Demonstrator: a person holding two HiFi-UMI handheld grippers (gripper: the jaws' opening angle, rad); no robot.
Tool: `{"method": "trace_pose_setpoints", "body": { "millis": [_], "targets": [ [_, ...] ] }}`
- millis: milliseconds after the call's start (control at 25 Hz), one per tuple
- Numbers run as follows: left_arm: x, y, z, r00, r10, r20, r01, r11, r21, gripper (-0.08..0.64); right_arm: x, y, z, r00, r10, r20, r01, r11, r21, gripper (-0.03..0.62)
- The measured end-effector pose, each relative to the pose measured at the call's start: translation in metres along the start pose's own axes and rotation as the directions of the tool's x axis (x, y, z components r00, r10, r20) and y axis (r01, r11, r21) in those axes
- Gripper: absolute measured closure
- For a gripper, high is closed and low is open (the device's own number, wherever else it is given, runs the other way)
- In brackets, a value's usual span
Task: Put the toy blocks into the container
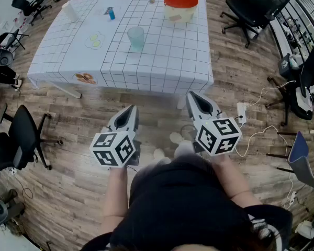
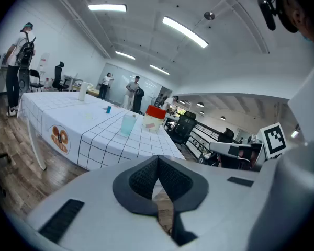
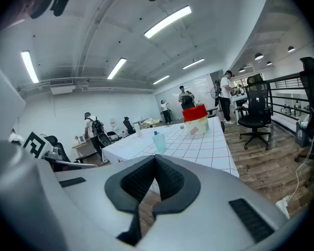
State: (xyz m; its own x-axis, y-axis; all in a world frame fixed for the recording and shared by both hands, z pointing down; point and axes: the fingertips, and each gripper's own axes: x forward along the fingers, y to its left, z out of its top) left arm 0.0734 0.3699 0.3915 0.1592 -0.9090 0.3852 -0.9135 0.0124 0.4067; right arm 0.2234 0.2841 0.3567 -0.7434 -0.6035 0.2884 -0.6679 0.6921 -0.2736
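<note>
Both tongs are clenched with nothing between them, the left tongs [image 1: 131, 111] and right tongs [image 1: 192, 97] held over the wooden floor [image 1: 68, 156] in the lower half of the frame, short of the desk [image 1: 162, 56]. The red-rimmed container [image 1: 181, 2] stands at the desk's far edge, top centre. A small blue block [image 1: 111, 13] lies to its left, and a pale cup [image 1: 136, 37] stands nearer the middle.

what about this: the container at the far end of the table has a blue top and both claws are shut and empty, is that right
Not quite. The top of the container is red, not blue; the head view shows it. The rest stands: it sits at the far end of the table, and the left claw and right claw are shut and empty.
</note>
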Motion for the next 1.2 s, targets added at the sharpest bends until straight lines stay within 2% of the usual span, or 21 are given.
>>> {"method": "trace_pose_setpoints", "body": {
  "millis": [360,680,800,960,1080,1200],
  "targets": [
    [-0.01,0.017,0.008,0.999,0.02,0.024,-0.021,0.999,0.041,0.545,0.012,0.017,-0.009,0.999,0.017,-0.027,-0.017,1.0,0.006,0.577],
    [0.001,0.035,0.005,1.0,0.012,-0.02,-0.011,0.999,0.031,0.545,0.032,0.023,-0.008,0.998,0.038,-0.051,-0.039,0.999,-0.021,0.577],
    [0.015,0.04,0.017,1.0,0.019,0.007,-0.019,0.999,0.034,0.546,0.051,0.015,-0.001,0.998,0.045,-0.053,-0.047,0.998,-0.036,0.577],
    [0.035,0.057,0.04,0.998,0.052,0.046,-0.052,0.999,-0.011,0.545,0.085,0.006,0.009,0.994,0.077,-0.073,-0.081,0.995,-0.052,0.577],
    [0.056,0.073,0.06,0.995,0.087,0.057,-0.086,0.996,-0.018,0.545,0.113,-0.001,0.018,0.99,0.103,-0.093,-0.109,0.992,-0.065,0.577],
    [0.079,0.084,0.075,0.991,0.115,0.063,-0.111,0.992,-0.057,0.545,0.138,-0.009,0.026,0.984,0.131,-0.12,-0.138,0.989,-0.053,0.577]
  ]
}}
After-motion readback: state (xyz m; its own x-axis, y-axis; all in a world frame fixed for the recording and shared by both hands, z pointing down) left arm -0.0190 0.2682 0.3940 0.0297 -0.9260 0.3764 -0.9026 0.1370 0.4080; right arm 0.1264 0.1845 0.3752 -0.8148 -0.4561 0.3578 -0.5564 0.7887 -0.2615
